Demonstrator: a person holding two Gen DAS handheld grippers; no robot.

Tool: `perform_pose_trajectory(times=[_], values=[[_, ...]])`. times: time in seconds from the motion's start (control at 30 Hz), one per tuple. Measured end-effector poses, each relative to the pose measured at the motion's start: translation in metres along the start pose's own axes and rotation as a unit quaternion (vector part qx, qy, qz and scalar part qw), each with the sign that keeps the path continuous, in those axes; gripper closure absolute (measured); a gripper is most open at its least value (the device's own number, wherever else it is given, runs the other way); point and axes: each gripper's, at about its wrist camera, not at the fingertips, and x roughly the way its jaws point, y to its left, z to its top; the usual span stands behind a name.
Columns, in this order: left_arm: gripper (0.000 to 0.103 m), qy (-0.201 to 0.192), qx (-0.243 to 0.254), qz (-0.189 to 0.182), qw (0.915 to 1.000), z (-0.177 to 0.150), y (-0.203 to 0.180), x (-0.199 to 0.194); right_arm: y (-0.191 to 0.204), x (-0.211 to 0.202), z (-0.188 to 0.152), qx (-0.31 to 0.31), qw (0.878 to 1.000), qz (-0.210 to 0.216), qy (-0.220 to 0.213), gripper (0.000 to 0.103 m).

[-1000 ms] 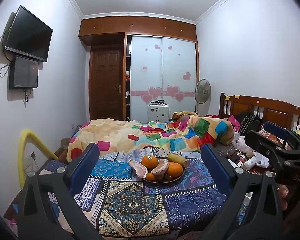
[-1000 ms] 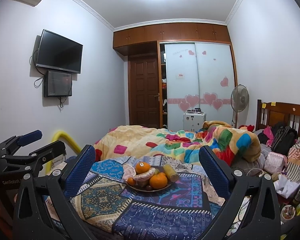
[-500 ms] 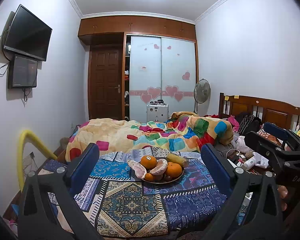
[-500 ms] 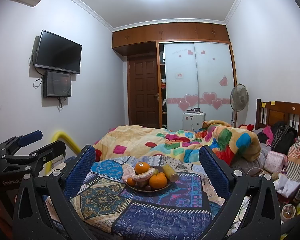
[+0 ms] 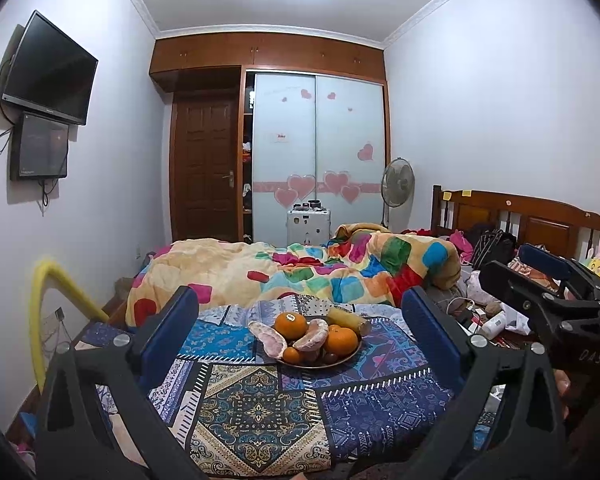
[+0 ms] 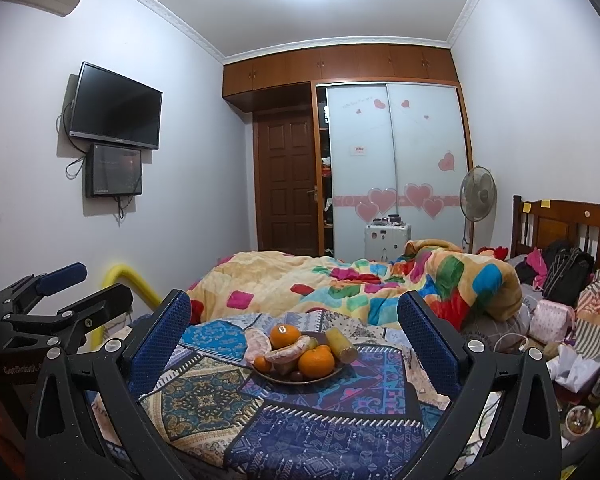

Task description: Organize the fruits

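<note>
A dark plate piled with fruit sits on a patchwork-cloth table. On it are oranges, peeled pomelo pieces, a yellow banana-like fruit and small dark fruits. My left gripper is open and empty, held back from the plate. My right gripper is open and empty, also short of the plate. Each gripper shows at the edge of the other's view.
A bed with a colourful quilt lies behind the table. Bags and clutter fill the right side by the headboard. A yellow tube stands at the left wall. A fan, wardrobe and door are at the back.
Both views have shifted very slightly; the plate sits a touch lower in the left wrist view. Both grippers stay open and empty.
</note>
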Motion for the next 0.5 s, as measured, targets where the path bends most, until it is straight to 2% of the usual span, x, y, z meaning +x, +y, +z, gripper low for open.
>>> perform_pose_trajectory(times=[0.5], values=[[0.0,0.002,-0.003,-0.002,1.0,0.0005,-0.0011,-0.002,0.0024,-0.0015,0.0026,0.003,1.0,-0.003,-0.007,0.0]])
